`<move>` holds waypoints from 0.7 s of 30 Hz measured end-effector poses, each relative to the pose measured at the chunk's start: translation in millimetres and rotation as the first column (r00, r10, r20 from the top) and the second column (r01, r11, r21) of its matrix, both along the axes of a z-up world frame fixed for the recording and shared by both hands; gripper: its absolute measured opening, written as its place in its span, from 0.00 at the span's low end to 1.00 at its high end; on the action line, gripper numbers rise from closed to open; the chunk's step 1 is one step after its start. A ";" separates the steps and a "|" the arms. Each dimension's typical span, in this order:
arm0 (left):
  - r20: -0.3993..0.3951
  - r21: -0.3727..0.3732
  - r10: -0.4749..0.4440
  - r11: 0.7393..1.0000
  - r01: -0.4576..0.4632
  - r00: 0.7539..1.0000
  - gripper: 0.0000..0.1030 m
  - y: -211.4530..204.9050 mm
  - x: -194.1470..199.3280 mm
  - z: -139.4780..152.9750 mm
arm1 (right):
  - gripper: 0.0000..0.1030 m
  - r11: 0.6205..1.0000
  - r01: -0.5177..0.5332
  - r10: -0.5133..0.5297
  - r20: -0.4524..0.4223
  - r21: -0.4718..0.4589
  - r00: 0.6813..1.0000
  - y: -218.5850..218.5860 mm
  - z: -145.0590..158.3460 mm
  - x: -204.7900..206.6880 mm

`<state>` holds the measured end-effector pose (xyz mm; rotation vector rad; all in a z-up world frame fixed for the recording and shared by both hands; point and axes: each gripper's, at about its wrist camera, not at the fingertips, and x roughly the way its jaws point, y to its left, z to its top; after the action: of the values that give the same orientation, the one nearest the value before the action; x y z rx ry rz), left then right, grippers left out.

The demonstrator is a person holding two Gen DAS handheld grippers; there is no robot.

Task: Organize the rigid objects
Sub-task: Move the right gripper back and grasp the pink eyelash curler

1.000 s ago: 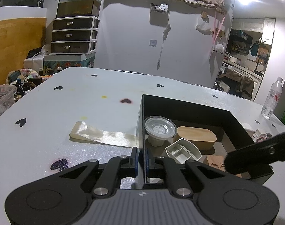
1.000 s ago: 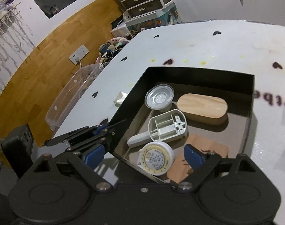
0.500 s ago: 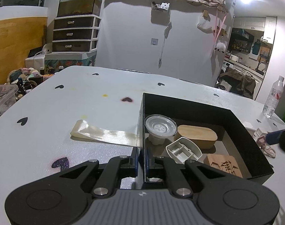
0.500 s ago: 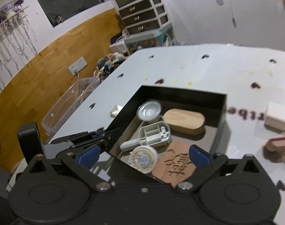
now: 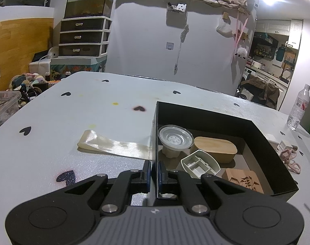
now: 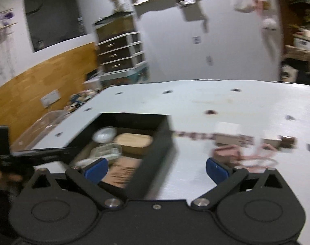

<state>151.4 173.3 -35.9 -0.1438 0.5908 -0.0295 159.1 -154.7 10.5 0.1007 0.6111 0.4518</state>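
Now your left gripper (image 5: 154, 170) jaws clamp black box (image 5: 267, 140) wall; right gripper (image 6: 157, 168) jaws wide, empty; next, reach pink clip (image 6: 228, 154) on tabletop (image 5: 93, 110).

The box (image 5: 226, 122) sits right of centre on the worktop (image 5: 93, 122), holding a lid (image 5: 175, 136) left of an oval case (image 5: 214, 149), loose pieces (image 5: 285, 153) at far right.

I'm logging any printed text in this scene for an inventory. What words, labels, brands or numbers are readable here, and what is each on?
No text reads clearly.
Water bottle label: too small to read.
Carved wooden block in the black box: cut-out marks, possibly characters, not legible.
Dark lettering on the table beside the box: blurred.
Small logo on the left claw's body: a symbol, not words.
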 end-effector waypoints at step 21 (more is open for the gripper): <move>-0.005 0.004 0.000 1.000 0.000 1.000 0.07 0.3 0.3 1.1 | 0.92 0.944 0.075 -0.041 0.113 -0.322 0.993 -4.8 -52.5 62.7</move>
<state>151.7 173.6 -34.7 -0.1399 0.5954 -0.0275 221.9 -159.5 -42.0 -0.2191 0.5700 0.2917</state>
